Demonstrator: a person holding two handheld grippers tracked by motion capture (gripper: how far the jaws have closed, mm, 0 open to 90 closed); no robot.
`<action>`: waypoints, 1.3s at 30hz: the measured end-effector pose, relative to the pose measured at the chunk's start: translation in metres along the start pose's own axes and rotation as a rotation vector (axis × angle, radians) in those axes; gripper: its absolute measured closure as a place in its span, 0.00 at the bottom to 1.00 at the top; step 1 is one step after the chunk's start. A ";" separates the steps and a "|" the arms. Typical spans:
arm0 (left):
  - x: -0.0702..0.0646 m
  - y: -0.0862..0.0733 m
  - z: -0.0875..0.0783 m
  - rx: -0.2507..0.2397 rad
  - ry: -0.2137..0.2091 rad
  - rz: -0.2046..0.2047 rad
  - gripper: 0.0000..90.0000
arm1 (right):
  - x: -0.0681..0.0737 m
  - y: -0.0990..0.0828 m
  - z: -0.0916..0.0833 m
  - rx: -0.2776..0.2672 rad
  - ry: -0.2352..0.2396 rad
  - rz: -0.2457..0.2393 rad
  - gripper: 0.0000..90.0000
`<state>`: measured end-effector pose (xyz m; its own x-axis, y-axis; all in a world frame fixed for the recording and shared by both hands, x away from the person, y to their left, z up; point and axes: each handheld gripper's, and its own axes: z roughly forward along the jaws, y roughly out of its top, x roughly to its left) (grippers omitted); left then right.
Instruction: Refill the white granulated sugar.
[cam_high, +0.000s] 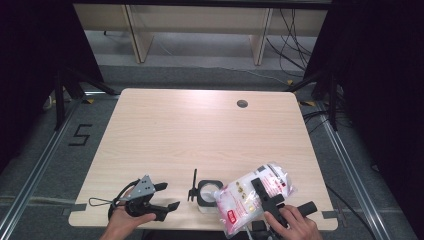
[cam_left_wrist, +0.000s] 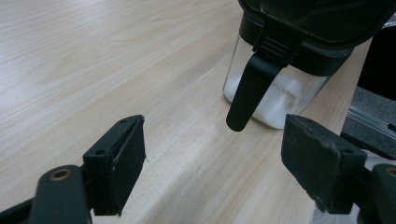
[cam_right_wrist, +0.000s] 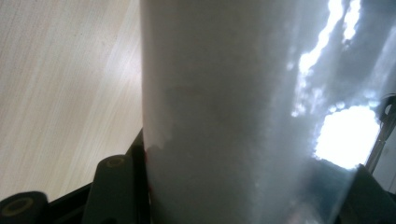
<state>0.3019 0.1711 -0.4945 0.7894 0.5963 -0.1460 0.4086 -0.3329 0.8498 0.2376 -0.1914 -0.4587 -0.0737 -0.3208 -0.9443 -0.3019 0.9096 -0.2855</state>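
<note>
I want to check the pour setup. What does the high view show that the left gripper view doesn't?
High view alone: the right gripper clamped on a tilted bag whose end sits over the open container, plus the whole table. Left gripper view alone: the left gripper with jaws open and nothing between them, white grains in the container's clear base, and its hanging lid latch. Both: container and tabletop.

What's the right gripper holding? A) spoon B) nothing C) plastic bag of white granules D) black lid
C: in the high view the right gripper clamps the plastic bag, tilted over the open container; the right gripper view has the bag between its jaws.
</note>
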 end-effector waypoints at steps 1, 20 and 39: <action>0.000 0.000 0.000 -0.002 -0.002 -0.002 0.24 | 0.001 0.000 -0.001 0.007 0.003 0.012 0.50; 0.000 0.000 0.000 0.001 0.001 0.000 0.24 | -0.004 0.000 0.000 -0.009 -0.019 -0.052 0.50; 0.000 0.000 0.000 -0.009 -0.005 0.005 0.24 | -0.006 0.000 -0.001 0.004 0.026 -0.064 0.52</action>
<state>0.3018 0.1707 -0.4941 0.7939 0.5908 -0.1440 0.4003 -0.3295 0.8551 0.2371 -0.1894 -0.4533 -0.0786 -0.3851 -0.9195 -0.3026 0.8881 -0.3461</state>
